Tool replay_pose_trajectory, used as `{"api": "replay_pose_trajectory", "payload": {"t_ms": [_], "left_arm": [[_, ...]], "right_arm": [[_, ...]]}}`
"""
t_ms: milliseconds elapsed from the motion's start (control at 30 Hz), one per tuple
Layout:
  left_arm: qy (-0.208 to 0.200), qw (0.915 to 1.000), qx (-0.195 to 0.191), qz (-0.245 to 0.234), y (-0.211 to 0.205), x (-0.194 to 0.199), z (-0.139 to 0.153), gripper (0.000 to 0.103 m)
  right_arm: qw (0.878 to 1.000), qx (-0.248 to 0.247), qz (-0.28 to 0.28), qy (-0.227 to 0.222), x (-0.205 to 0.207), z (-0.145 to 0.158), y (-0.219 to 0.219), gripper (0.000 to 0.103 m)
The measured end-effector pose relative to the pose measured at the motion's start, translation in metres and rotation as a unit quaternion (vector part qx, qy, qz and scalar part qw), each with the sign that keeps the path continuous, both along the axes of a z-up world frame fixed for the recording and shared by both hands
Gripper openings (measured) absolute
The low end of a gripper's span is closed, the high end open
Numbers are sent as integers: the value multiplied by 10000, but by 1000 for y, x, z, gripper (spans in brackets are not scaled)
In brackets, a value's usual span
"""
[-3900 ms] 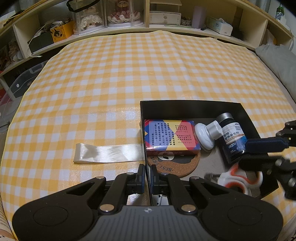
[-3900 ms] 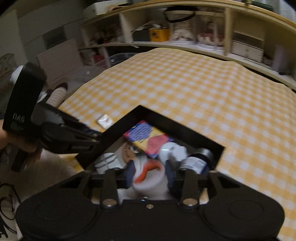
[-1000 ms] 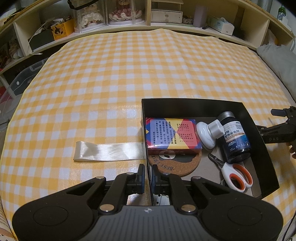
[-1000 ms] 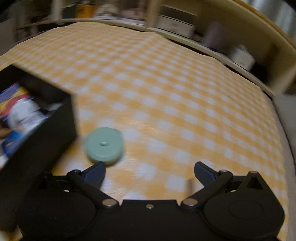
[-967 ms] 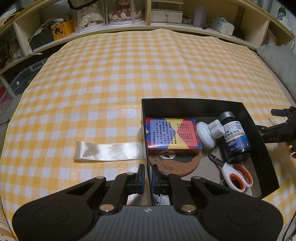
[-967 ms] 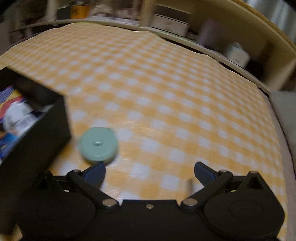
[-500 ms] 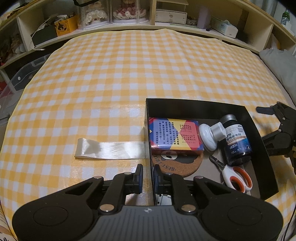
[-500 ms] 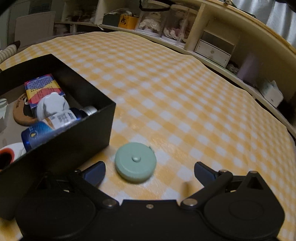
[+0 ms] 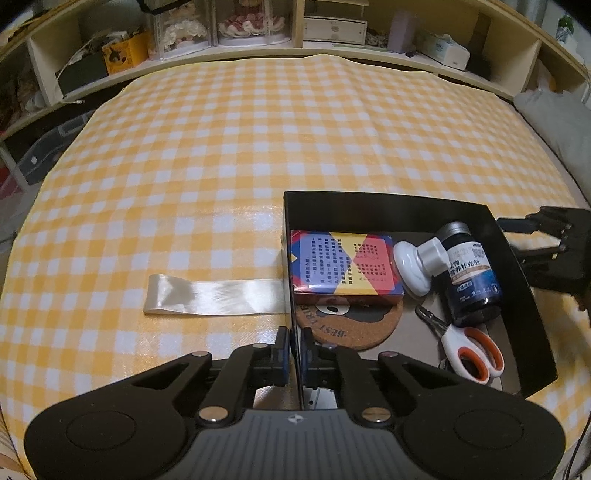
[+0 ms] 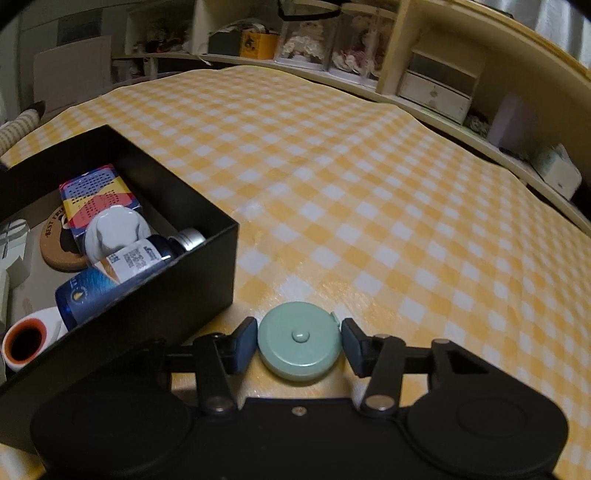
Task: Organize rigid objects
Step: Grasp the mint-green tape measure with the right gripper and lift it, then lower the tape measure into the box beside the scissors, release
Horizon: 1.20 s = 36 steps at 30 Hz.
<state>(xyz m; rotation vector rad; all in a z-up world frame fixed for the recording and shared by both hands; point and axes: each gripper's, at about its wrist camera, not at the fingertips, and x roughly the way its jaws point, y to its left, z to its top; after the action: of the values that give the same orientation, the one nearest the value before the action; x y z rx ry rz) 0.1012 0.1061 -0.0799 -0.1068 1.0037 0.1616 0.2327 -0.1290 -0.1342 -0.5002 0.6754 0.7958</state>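
Observation:
A round green tape measure lies on the checked tablecloth just right of the black box. My right gripper is around it, a finger close on each side with small gaps showing; the gripper also shows at the right edge of the left wrist view. My left gripper is shut on the box's near left wall. In the box lie a colourful card box, a white knob, a dark blue bottle, orange-handled scissors and a cork coaster.
A strip of clear tape runs on the cloth from the box to the left. Shelves with boxes and display cases ring the far edge of the table. A grey cushion lies at the right.
My right gripper has moved forward over the green tape measure and narrowed from wide open, so its fingers now flank it. The left gripper has stayed on the box wall.

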Motion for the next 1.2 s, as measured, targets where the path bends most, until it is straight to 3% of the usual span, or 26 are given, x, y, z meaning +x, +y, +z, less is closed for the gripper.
{"api": "replay_pose_trajectory", "payload": {"t_ms": [300,467,600,833,1200], "left_arm": [[5,10000,31,-17,-5,2,-1,6],[10,10000,49,-26,-6,5,-2,6],[11,10000,53,-28,-5,6,-2,6],[11,10000,45,-25,-6,7,-3,6],[14,10000,46,-25,-6,7,-3,6]], "right_arm": [[9959,526,-730,60,-1,43,-14,50],[9923,990,-714,215,-21,78,-10,50],[9881,1286,-557,635,-42,94,0,51],[9762,1381,-181,1663,-71,86,36,50],[9785,1095,172,1738,-95,59,77,51]]}}
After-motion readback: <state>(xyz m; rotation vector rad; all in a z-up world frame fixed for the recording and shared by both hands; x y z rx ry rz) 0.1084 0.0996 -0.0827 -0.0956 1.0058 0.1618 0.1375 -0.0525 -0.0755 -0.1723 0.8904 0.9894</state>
